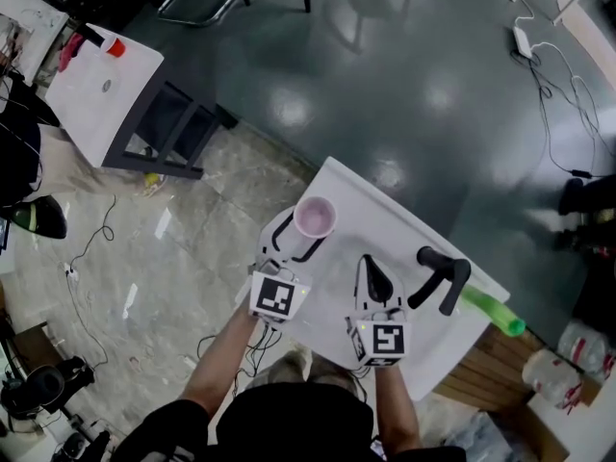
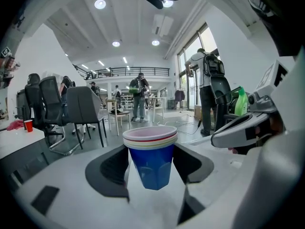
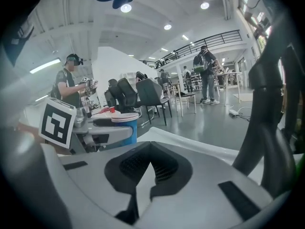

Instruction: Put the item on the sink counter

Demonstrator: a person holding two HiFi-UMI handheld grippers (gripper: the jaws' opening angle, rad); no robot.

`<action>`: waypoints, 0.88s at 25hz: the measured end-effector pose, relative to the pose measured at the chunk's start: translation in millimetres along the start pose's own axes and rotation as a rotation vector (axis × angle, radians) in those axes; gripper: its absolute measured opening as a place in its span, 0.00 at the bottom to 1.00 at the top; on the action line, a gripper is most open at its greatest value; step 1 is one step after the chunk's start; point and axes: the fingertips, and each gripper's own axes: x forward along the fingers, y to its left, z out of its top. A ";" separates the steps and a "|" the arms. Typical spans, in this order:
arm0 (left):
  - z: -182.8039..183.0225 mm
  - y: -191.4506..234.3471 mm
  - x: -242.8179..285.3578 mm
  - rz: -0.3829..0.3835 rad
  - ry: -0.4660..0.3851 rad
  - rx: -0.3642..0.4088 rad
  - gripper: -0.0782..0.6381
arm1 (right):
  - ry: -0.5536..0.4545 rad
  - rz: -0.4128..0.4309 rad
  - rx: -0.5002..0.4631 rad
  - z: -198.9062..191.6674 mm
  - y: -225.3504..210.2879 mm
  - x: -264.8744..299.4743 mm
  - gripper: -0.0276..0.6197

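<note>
Transport step in hand, by our reading: the left gripper [image 2: 151, 151] stands wide, pads clamped on the nested stack of plastic cups [image 2: 153, 166] — blue outermost — at the left edge of the white tabletop [image 1: 404, 215]. The pink top cup [image 1: 315, 218] shows empty. The right gripper [image 3: 150, 147] is closed on nothing. Next move calls for a level set-down on the counter, then release.

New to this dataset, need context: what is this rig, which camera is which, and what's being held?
No robot: a person holds a two-jaw gripper in each hand. One picture comes from a head camera looking down; the others from cameras riding on each gripper. The left gripper grips a stack of cups, blue outside, at a white counter. The right gripper is shut, empty. A black curved fixture and a green object are at its right end.
</note>
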 end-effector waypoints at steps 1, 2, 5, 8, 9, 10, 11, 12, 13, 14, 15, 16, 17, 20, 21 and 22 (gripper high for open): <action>-2.3 -0.1 3.5 -0.002 0.004 -0.002 0.51 | -0.002 0.000 0.002 -0.5 -1.5 0.9 0.04; -4.7 0.0 6.5 -0.004 0.007 -0.003 0.51 | -0.003 0.001 0.005 -1.9 -2.7 1.7 0.04; -9.8 1.9 13.4 -0.005 0.014 -0.007 0.51 | 0.010 0.001 0.014 -7.0 -5.4 3.9 0.04; -9.7 2.5 20.1 -0.005 0.009 -0.005 0.51 | 0.019 0.005 0.022 -9.5 -8.9 5.7 0.04; -9.7 2.0 22.3 -0.005 0.006 -0.005 0.51 | 0.021 0.007 0.024 -10.5 -10.1 6.0 0.04; -10.3 1.5 24.4 -0.004 0.005 -0.005 0.51 | 0.022 0.010 0.026 -11.6 -11.0 6.2 0.04; -11.7 1.4 26.3 -0.004 0.007 -0.004 0.51 | 0.022 0.012 0.027 -12.7 -11.4 6.6 0.04; -13.6 1.7 28.0 -0.005 0.010 -0.004 0.51 | 0.023 0.014 0.028 -13.9 -11.3 7.1 0.04; -15.6 2.4 29.4 -0.005 0.014 -0.005 0.51 | 0.024 0.015 0.028 -15.1 -11.1 7.8 0.04; -17.4 3.3 30.7 -0.005 0.016 -0.006 0.51 | 0.028 0.016 0.028 -16.6 -10.8 8.4 0.04; -18.9 4.3 31.8 -0.005 0.017 -0.006 0.51 | 0.033 0.017 0.029 -18.4 -10.5 8.9 0.04; -20.4 5.3 32.6 -0.005 0.017 -0.006 0.51 | 0.038 0.017 0.030 -20.0 -10.3 9.7 0.04; -21.9 6.1 33.2 -0.004 0.017 -0.007 0.51 | 0.040 0.017 0.032 -21.3 -10.4 10.5 0.04; -25.5 5.6 33.7 -0.003 0.021 -0.017 0.51 | 0.043 0.021 0.034 -24.7 -10.8 11.0 0.04; -25.9 4.7 33.4 -0.004 0.022 -0.017 0.51 | 0.044 0.022 0.035 -25.5 -11.1 10.4 0.04; -26.0 4.0 32.9 -0.005 0.022 -0.016 0.51 | 0.045 0.022 0.037 -26.1 -11.3 9.9 0.04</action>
